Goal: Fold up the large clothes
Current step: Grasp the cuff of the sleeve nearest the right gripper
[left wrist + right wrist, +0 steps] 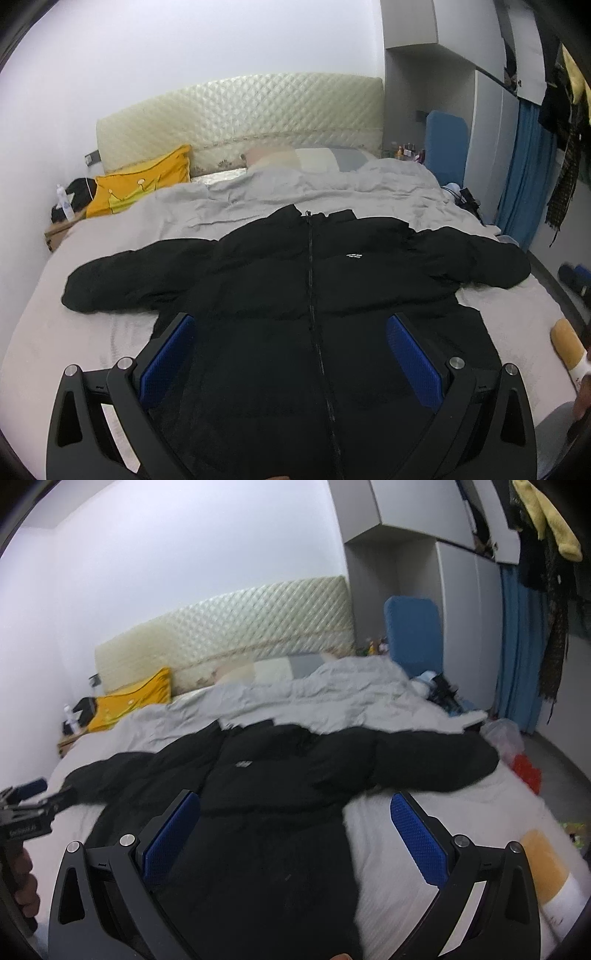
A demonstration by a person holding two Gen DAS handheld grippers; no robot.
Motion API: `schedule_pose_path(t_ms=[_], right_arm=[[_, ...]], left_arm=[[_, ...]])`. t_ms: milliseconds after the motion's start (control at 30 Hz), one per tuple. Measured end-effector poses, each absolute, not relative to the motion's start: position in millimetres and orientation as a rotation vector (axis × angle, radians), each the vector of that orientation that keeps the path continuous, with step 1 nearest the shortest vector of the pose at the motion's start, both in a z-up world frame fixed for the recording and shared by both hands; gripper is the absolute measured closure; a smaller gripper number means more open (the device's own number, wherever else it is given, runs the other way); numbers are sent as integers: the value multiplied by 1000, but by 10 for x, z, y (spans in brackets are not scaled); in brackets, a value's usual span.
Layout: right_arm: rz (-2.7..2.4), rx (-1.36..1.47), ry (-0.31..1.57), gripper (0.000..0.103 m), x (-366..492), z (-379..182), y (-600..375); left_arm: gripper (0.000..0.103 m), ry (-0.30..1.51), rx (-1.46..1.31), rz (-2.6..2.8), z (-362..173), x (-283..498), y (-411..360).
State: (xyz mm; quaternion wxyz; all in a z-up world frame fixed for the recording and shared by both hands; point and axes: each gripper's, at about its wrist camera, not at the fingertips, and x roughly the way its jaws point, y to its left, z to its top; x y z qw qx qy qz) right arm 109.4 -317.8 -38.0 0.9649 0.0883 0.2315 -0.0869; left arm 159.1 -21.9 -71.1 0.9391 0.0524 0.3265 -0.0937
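A black puffer jacket (280, 280) lies face up on the bed, zipped, both sleeves spread out to the sides. It also shows in the right wrist view (266, 794). My left gripper (291, 350) is open and empty, hovering above the jacket's lower front over the zipper. My right gripper (295, 834) is open and empty above the jacket's lower right side, its right finger over bare sheet. The left gripper (33, 801) also shows at the left edge of the right wrist view, held by a hand.
The bed (74, 332) has a light sheet, a crumpled grey duvet (295, 192) behind the jacket, a yellow pillow (144, 181) and a quilted headboard (240, 118). A yellow-and-white plush object (569, 350) lies at the bed's right edge. A wardrobe and hanging clothes (561, 122) stand at right.
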Motion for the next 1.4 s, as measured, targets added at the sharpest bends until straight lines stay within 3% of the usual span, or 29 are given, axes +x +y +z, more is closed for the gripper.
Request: schedule_pose_path(t_ms=[500,733,1000,1400], right_arm=[[-329,217,458,0,1664,-363,-4470],[-317,474,513,16,1802,-994,-5457],[-374,739,550,17,1907,-1797,-6389],[-588,1176,405,24,1853,-2629,-7496]], left_arm=[[0,679,-25,-250,-1127,1927,-64],[0,721,-49,-236,-1303,2061,-41],[1,759,-55,-230,-1525,2187,-74],[1,774,-111,-186,-1785,2493,-41]])
